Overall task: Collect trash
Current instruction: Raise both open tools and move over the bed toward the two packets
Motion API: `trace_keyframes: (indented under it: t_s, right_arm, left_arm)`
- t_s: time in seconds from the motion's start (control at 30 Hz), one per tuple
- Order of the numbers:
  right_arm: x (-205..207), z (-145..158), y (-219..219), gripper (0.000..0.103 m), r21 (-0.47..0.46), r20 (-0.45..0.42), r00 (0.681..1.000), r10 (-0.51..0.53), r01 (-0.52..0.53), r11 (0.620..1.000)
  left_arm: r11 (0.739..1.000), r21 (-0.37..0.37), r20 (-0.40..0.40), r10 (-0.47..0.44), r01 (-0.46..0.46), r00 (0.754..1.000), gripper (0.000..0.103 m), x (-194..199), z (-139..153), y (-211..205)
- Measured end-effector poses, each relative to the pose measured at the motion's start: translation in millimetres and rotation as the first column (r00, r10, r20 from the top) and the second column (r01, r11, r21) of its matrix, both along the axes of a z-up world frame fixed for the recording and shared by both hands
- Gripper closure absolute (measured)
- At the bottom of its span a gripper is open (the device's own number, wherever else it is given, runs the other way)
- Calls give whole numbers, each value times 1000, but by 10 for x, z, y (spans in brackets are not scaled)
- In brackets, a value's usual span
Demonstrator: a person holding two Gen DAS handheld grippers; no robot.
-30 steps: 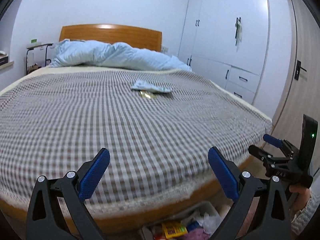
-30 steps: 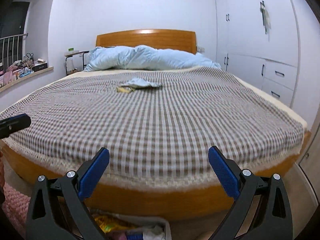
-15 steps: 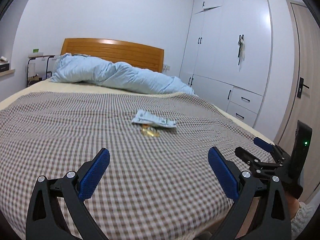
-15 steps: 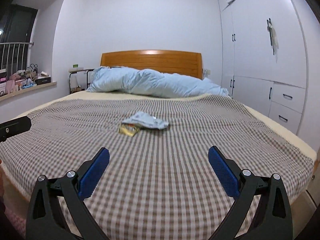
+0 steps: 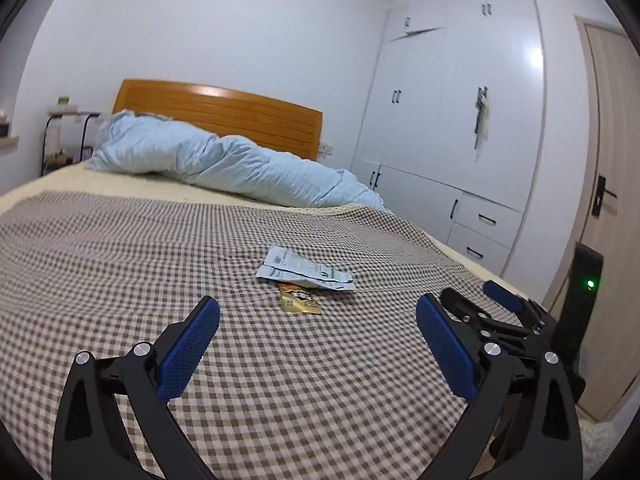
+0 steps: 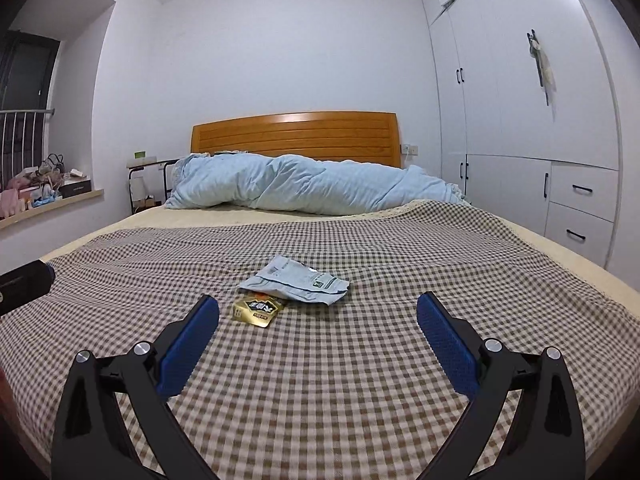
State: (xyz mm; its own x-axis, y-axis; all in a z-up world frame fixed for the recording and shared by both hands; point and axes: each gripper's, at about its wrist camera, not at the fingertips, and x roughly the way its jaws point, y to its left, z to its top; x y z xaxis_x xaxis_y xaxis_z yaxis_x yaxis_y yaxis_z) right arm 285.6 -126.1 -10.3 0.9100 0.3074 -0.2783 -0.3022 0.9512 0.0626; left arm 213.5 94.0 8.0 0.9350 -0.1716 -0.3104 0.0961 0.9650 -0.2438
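Hovering over the checked bedspread (image 6: 360,360), the left gripper (image 5: 318,344) and right gripper (image 6: 318,342) both gape wide, holding nothing. Nothing looks collected yet: the white wrapper (image 6: 296,280) lies mid-bed, overlapping the gold packet (image 6: 256,311) just ahead. A rumpled blue duvet (image 6: 312,188) sits well back by the headboard; nothing blocks the reach.

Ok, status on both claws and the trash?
Left claw open, empty. Right claw open, empty. White wrapper overlapping gold packet on checked blanket, ahead of both. Nothing between.
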Motion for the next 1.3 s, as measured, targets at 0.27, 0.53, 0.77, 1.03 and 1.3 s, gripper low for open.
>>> trace_keyframes:
  t_s: [0.27,0.53,0.77,1.03,1.3]
  right_arm:
    - [-71,-19,154,8,56,37,999,30,-32,998]
    - [-77,-116,210,8,6,22,1000,-11,11,1000]
    - [-66,-116,175,8,-32,25,998,-52,53,998]
    - [56,-85,54,8,-62,-12,992,-122,121,991]
    - [247,-53,-31,8,-64,-41,991,-129,126,990]
  left_arm:
    - [1000,-9,-8,14,-14,1000,8,47,-81,42]
    - [999,-20,-44,35,-36,998,8,60,-173,118]
    - [997,-35,-48,73,-75,996,8,86,-172,210]
    - [995,-22,-82,93,-95,992,8,224,-166,274]
    - [995,-57,-143,68,-77,987,8,495,-188,289]
